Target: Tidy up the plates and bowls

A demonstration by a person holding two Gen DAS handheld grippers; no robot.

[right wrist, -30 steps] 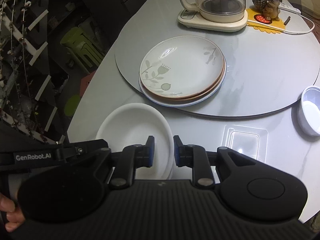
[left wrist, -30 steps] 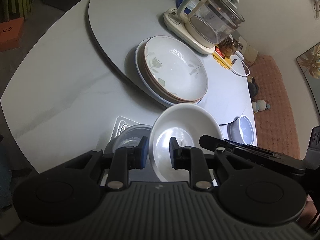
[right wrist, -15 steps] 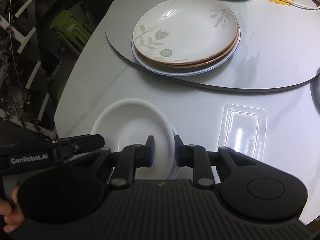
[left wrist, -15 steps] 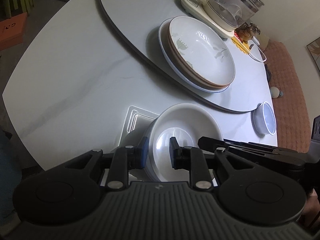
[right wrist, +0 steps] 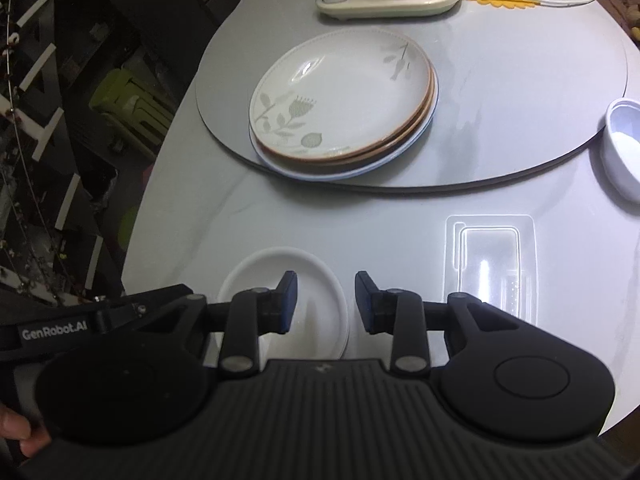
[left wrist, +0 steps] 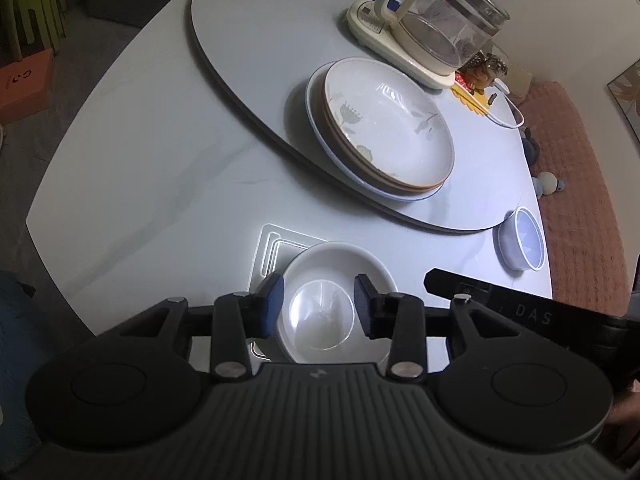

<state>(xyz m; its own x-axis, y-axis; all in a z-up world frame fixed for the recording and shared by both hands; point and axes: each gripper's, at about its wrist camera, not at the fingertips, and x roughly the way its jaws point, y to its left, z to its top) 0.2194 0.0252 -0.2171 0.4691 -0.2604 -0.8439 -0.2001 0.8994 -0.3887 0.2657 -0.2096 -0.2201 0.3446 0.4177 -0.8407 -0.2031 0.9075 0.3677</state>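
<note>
A plain white bowl [left wrist: 336,276] rests on the table's near edge, stacked on another dish; it also shows in the right wrist view [right wrist: 280,276]. My left gripper [left wrist: 318,306] is open, its fingers on either side above the bowl's inside. My right gripper [right wrist: 325,300] is open over the bowl's right rim. A stack of plates with a flower-patterned plate on top [left wrist: 384,128] [right wrist: 340,96] sits on the grey turntable [left wrist: 248,52]. A small bluish-white bowl [left wrist: 522,240] [right wrist: 624,144] stands at the right by the turntable's edge.
A clear plastic tray [right wrist: 490,260] lies on the table right of the white bowl. A glass kettle on a cream base [left wrist: 432,24] and a small figurine [left wrist: 484,72] stand at the back of the turntable. The table edge drops off at left.
Both grippers have opened and let go of the white bowl, which now rests on the dish below. Both have drawn back a little.
</note>
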